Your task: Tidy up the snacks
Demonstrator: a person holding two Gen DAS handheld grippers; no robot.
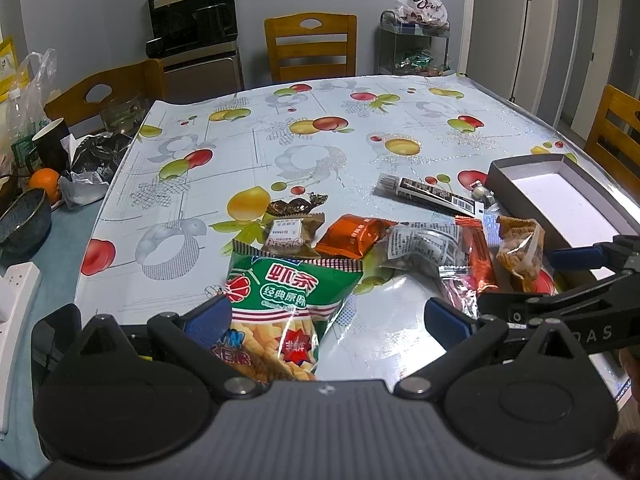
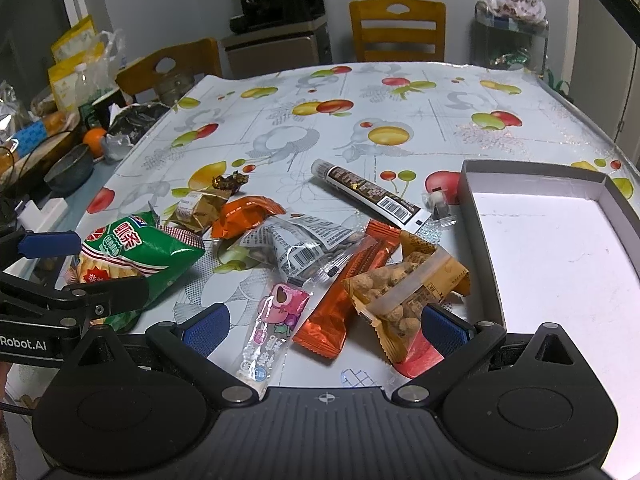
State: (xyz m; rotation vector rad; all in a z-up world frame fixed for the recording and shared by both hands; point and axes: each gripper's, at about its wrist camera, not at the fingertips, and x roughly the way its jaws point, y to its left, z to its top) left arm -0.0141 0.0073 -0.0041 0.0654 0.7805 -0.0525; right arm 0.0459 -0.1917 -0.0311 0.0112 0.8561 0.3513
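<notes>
A pile of snacks lies on the fruit-print tablecloth point(image 1: 280, 128). My left gripper point(image 1: 326, 320) is open, and the green shrimp-chip bag point(image 1: 288, 300) lies between its fingers, close to the left pad. My right gripper point(image 2: 325, 326) is also open, low over a pink packet point(image 2: 272, 320), an orange bar point(image 2: 352, 284) and a peanut bag point(image 2: 408, 292). Further back lie an orange packet point(image 2: 244, 216), a clear seed packet point(image 2: 304, 248), a small brown packet point(image 2: 196, 208) and a black tube bar point(image 2: 372, 192). An open grey box point(image 2: 476, 240) with a white floor stands at the right.
Left of the cloth are a dark bowl point(image 1: 24, 220), an orange point(image 1: 44, 184), a cup point(image 1: 50, 144), plastic bags and a white power strip point(image 1: 16, 292). Wooden chairs point(image 1: 312, 48) ring the table. A trolley point(image 1: 412, 48) and a dispenser point(image 1: 192, 24) stand behind.
</notes>
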